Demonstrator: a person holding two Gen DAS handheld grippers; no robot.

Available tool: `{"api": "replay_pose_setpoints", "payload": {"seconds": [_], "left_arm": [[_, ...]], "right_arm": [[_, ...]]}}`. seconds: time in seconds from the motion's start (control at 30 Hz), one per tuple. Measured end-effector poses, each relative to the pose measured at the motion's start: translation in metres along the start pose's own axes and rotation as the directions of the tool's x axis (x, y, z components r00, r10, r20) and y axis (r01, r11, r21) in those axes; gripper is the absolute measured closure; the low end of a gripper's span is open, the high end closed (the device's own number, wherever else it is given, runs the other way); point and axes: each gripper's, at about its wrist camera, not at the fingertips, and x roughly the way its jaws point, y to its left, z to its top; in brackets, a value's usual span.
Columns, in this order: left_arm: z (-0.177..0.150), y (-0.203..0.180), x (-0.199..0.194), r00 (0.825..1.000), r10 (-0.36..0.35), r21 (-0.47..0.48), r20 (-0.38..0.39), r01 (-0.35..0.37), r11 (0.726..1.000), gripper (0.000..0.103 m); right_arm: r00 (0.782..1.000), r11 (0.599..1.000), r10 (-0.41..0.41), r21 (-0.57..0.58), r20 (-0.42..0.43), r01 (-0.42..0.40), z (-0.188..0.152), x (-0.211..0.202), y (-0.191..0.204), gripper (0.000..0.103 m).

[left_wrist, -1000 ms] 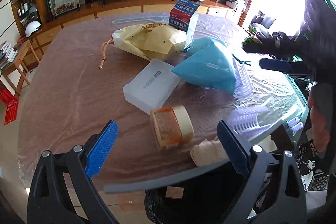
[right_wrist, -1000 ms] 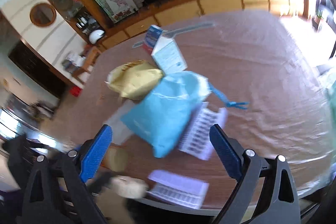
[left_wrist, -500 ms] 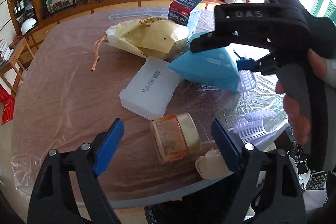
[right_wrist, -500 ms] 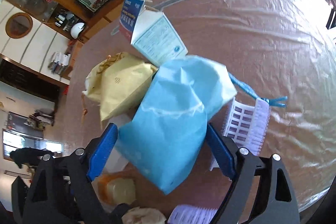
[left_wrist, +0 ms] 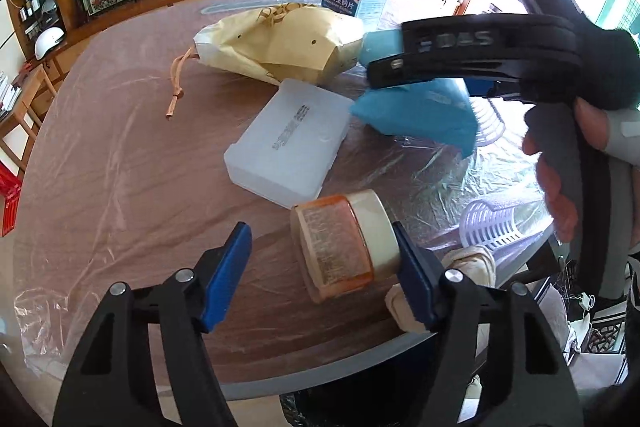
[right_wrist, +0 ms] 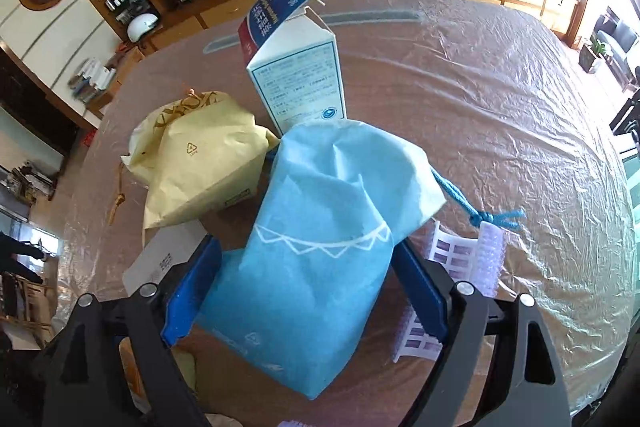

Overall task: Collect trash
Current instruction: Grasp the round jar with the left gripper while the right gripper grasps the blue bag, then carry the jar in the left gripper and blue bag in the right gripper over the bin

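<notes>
Right gripper (right_wrist: 304, 291) is the one committed: the blue drawstring bag (right_wrist: 320, 255) sits between its jaws, long axis running away from the camera toward the milk carton (right_wrist: 296, 67), bottom end nearest me. Each blue pad flanks the lower half of the bag, jaws about bag-wide; left pad looks pressed into the fabric, right one at the edge (can't confirm a firm grip, I'd call it closing, not locked). Bag rests on the surface, leaning against the yellow paper bag (right_wrist: 196, 163).

Left gripper (left_wrist: 320, 267): jaws wide open, holding nothing. The orange-lidded jar (left_wrist: 344, 239) lies on its side between the pads, offset toward the right pad and apparently touching it. A crumpled tissue (left_wrist: 468, 267) sits just beyond that pad at the surface edge, and the white plastic box (left_wrist: 288, 143) lies farther ahead.

My read: squeeze and lift the bag first.
</notes>
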Motion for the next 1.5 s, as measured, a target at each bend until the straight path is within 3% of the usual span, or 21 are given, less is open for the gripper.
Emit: {"api": "replay_pose_setpoints", "payload": {"seconds": [0.1, 0.27, 0.53, 0.6, 0.67, 0.7, 0.77, 0.93, 1.17, 1.5], "left_arm": [[0.000, 0.003, 0.001, 1.000, -0.003, -0.004, -0.002, 0.003, 1.000, 0.034], [0.005, 0.003, 0.004, 1.000, 0.005, 0.010, -0.002, -0.004, 1.000, 0.034], [0.005, 0.003, 0.006, 1.000, 0.004, 0.003, -0.001, -0.004, 1.000, 0.034], [0.004, 0.002, 0.007, 1.000, 0.008, 0.009, -0.002, -0.008, 1.000, 0.042], [0.003, -0.001, 0.008, 1.000, 0.003, 0.013, -0.011, -0.003, 1.000, 0.049], [0.003, -0.001, 0.009, 1.000, -0.003, 0.015, -0.017, 0.003, 1.000, 0.054], [0.003, -0.004, 0.008, 1.000, 0.002, 0.028, -0.013, -0.002, 1.000, 0.062], [0.002, -0.004, 0.004, 1.000, -0.011, 0.009, 0.001, 0.011, 1.000, 0.065], [0.004, 0.007, -0.002, 0.999, -0.051, -0.063, 0.017, 0.052, 0.997, 0.065], [0.001, 0.011, -0.010, 0.998, -0.052, -0.080, 0.042, 0.055, 0.995, 0.065]], "right_arm": [[1.000, 0.999, 0.024, 0.023, 0.009, -0.024, -0.005, -0.008, -0.014, 0.020], [0.997, 0.991, -0.069, -0.116, 0.036, 0.073, -0.004, -0.012, -0.017, 0.021], [0.999, 0.991, -0.037, -0.126, 0.017, 0.039, -0.011, -0.007, -0.008, 0.016], [0.998, 0.988, -0.067, -0.138, 0.022, 0.069, -0.012, -0.004, -0.003, 0.016], [0.997, 0.988, -0.074, -0.134, 0.022, 0.076, -0.014, -0.003, -0.003, 0.026], [0.998, 0.991, -0.059, -0.119, 0.020, 0.061, -0.014, -0.002, -0.005, 0.035], [1.000, 0.995, -0.024, -0.092, 0.020, 0.026, -0.015, -0.005, -0.012, 0.040], [0.999, 0.996, 0.020, -0.083, 0.044, -0.017, -0.020, -0.014, -0.023, 0.055], [0.989, 0.993, 0.096, -0.073, 0.109, -0.088, -0.026, -0.041, -0.030, 0.058], [0.967, 0.978, 0.207, -0.070, 0.148, -0.198, -0.048, -0.080, -0.052, 0.059]]}}
